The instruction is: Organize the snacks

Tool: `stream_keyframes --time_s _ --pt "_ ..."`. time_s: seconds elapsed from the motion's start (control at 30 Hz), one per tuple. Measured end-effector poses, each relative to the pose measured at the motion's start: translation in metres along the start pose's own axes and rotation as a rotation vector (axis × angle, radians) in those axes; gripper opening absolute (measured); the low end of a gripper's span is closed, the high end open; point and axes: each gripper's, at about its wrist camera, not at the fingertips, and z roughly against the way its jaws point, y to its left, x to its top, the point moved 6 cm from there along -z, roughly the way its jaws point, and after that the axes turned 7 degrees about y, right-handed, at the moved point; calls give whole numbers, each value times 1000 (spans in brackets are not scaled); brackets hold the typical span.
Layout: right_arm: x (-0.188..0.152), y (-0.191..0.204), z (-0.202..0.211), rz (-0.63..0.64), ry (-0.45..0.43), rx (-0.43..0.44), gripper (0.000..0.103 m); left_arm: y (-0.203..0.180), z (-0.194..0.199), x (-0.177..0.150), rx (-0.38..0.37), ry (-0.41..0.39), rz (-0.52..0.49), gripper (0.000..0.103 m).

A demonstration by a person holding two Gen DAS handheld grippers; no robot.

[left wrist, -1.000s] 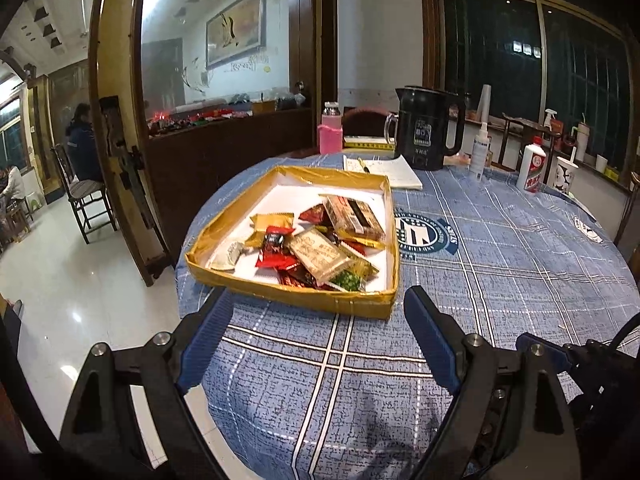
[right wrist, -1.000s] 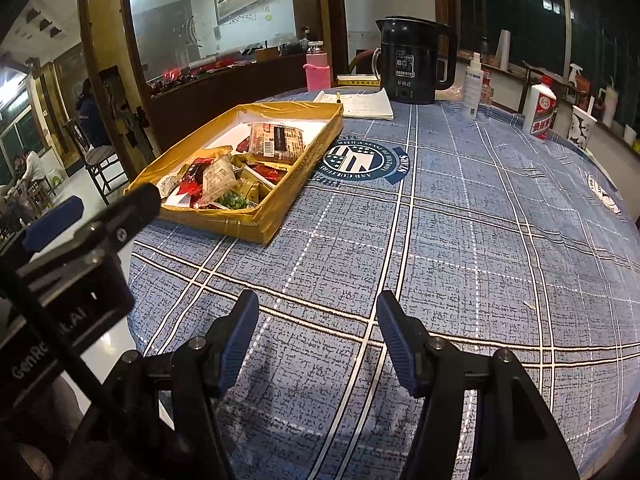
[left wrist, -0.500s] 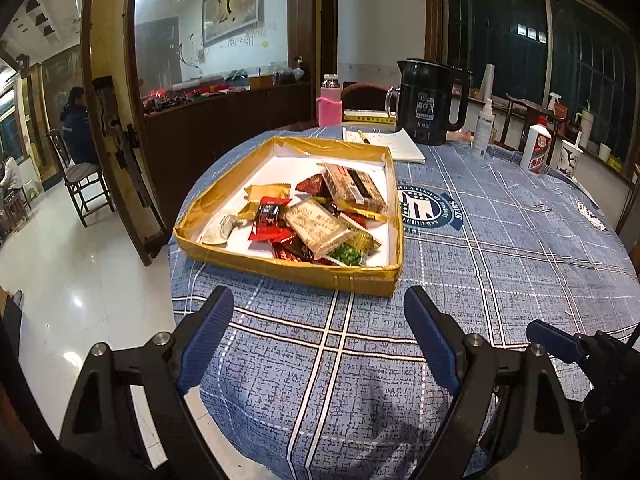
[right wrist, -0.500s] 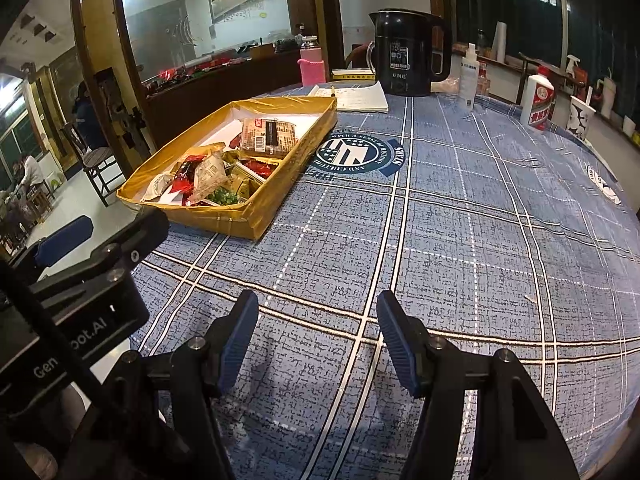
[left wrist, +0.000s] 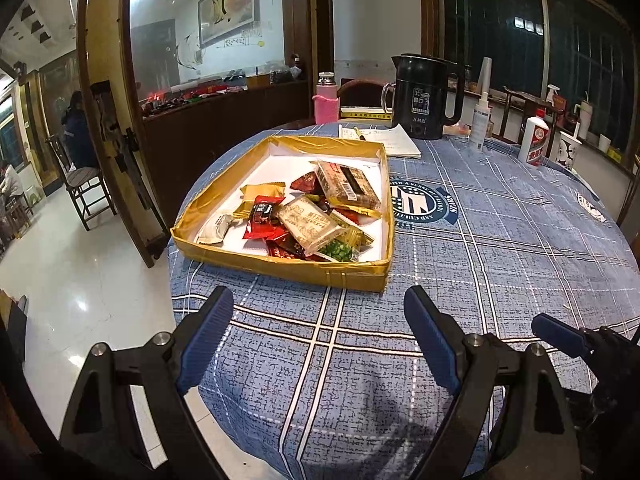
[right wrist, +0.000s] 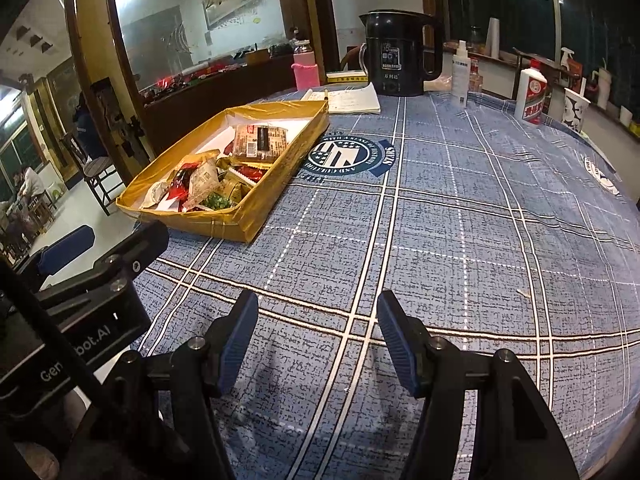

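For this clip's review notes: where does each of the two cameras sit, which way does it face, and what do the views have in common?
Left wrist: sits on the left claw, facing forward and down over the table's near edge at the gold snack tray; its open blue fingers show, with the right claw at the lower right.
Right wrist: sits on the right claw, facing the blue plaid tablecloth; the left claw shows at the left.
Shared: tray, black kettle, pink bottle, notebook.

Lower snack packets buried under others
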Motion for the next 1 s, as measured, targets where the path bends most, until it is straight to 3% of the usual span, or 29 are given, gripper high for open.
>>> stream_keyframes --time_s 0.33,0.57,0.67,0.83,1.0 --pt "0 -6 18 -11 -54 6 63 -5 27 6 27 -89 14 87" --pt "0 -4 34 21 -118 -22 67 3 85 18 44 -328 66 89" --pt "1 -3 42 32 -148 -29 68 0 101 18 38 -387 47 90" --pt "0 -2 52 59 -200 -59 72 -6 103 18 78 -407 7 90" --pt "-1 0 54 84 -212 -69 72 -7 99 18 31 -377 38 91"
